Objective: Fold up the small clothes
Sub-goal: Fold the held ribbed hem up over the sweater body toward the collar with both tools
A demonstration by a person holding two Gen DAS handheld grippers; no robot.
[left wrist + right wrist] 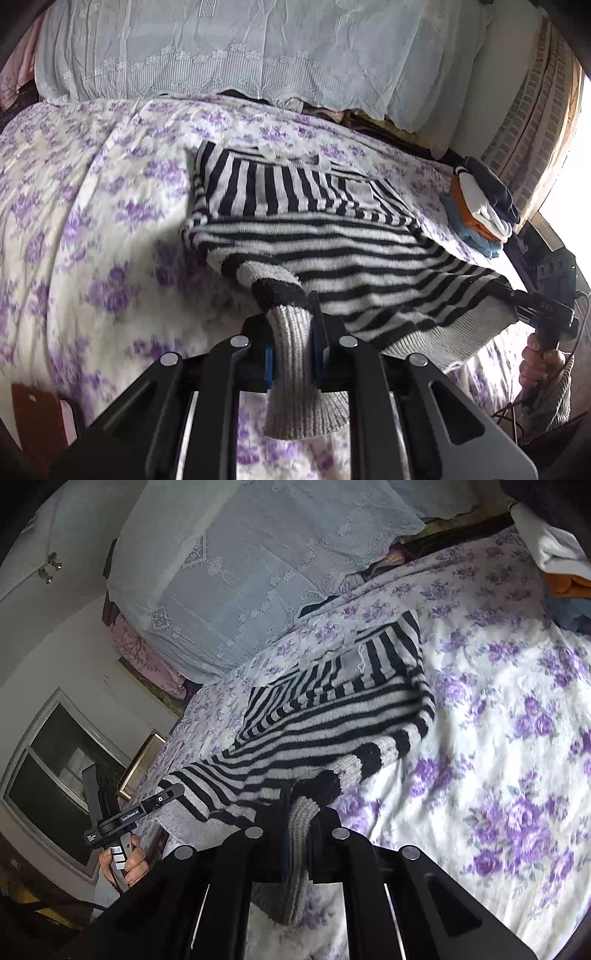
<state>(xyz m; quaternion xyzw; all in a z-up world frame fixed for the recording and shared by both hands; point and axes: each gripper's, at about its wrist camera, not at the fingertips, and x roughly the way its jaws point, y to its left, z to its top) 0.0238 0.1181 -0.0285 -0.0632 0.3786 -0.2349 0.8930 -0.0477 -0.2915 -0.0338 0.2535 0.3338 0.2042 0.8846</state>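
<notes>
A black-and-white striped sweater (332,236) lies on the bed with its sleeves folded across its back. Its grey ribbed hem is lifted off the sheet and stretched between both grippers. My left gripper (291,321) is shut on one hem corner, and the grey ribbing hangs down between its blue pads. The right gripper (511,291) pinches the other corner at the right of this view. In the right wrist view the sweater (332,709) runs away from my right gripper (301,812), which is shut on grey ribbing. The left gripper (175,789) holds the far corner.
The bed has a white sheet with purple flowers (92,221). A stack of folded clothes (480,206) sits at the bed's right edge. Lace-covered bedding (221,48) is piled at the back. A hand (537,363) grips the right handle. A window (55,775) is on the left.
</notes>
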